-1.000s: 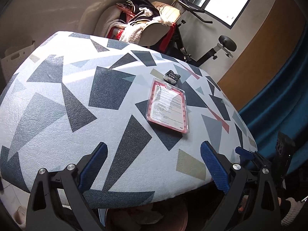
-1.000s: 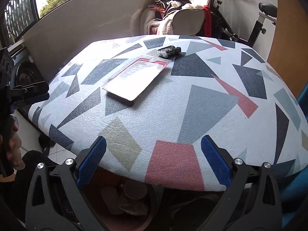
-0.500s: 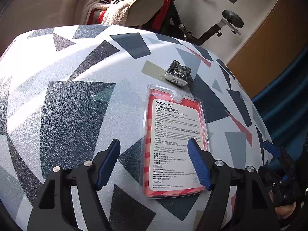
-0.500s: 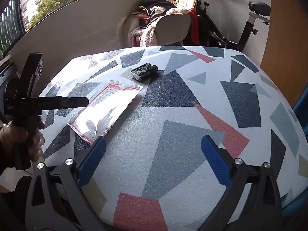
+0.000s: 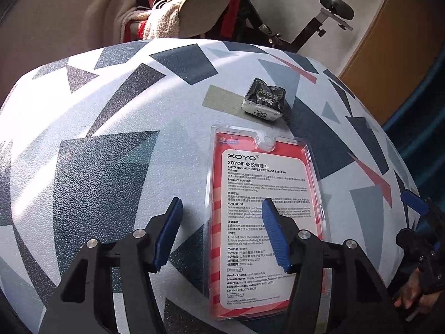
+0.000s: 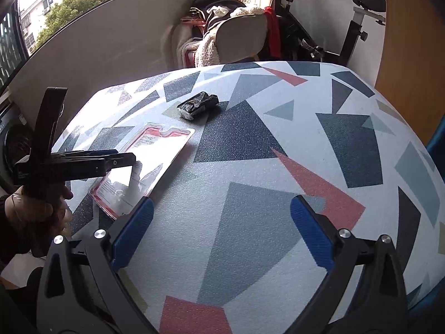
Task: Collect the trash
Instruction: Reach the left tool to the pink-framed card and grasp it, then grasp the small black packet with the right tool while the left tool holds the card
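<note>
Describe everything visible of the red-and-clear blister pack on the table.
The flat, rectangular clear-plastic blister pack with a red-striped card insert lies printed back up on the geometric-patterned tablecloth, hang-hole end toward the small crumpled black-and-white wrapper, which sits apart. A white label reads XOYO false eyelash. The left hand-held gripper, jaws just closing, straddles its left edge, one blue pad over the label; contact is unclear.

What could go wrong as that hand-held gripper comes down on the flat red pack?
1. The pack lies flat on the table. The left hand-held gripper, whose jaws have just been closing, has one finger over the pack and one beside it, so it may slide rather than lift.
2. Its clear plastic looks slick, so it could slip out.
3. A pushed pack might knock the black wrapper beyond it.
</note>
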The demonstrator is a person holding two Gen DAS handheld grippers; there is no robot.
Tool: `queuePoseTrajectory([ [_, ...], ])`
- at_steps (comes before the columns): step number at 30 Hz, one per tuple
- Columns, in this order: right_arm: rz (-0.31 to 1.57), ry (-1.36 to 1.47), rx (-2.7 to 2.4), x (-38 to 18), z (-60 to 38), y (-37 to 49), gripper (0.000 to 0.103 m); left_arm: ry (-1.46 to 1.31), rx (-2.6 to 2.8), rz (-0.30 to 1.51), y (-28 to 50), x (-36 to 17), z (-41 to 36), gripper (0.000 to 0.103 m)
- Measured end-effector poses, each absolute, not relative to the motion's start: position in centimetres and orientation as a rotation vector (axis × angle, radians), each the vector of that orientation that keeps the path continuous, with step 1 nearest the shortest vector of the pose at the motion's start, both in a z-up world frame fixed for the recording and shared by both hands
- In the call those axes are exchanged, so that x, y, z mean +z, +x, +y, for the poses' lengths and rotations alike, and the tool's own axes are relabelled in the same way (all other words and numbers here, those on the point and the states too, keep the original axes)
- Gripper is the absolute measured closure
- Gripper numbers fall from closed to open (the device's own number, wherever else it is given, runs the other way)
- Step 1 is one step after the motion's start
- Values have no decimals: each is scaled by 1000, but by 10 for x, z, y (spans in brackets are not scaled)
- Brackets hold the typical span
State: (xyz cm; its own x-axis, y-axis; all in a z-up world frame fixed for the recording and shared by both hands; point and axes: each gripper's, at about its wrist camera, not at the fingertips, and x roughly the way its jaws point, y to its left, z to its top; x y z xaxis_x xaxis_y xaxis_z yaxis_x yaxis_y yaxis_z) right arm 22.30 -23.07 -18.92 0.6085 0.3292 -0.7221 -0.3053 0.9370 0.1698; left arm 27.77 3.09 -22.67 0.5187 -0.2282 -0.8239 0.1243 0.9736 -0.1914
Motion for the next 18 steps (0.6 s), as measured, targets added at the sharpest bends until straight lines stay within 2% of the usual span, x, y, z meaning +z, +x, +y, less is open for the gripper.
queuePoseTrajectory([
  [1, 839, 28, 367, -189, -230, 223, 6, -113, -208, 1000, 276, -226, 31, 55],
  [2, 837, 25, 368, -189, -230, 222, 6, -140, -227, 998, 275, -226, 31, 71],
  [3, 835, 22, 367, -189, -230, 222, 6, -163, -226, 999, 274, -226, 32, 72],
  [5, 836, 20, 363, -189, -230, 223, 6, -157, -189, 991, 272, -222, 32, 88],
  [7, 838, 22, 360, -187, -231, 224, 6, -179, -179, 989, 267, -217, 38, 98],
  [10, 827, 28, 369, -181, -233, 229, 6, -313, -234, 936, 251, -199, 55, 99],
  [18, 808, 146, 413, -170, -223, 272, 6, -350, -224, 791, 205, -155, 96, 99],
])
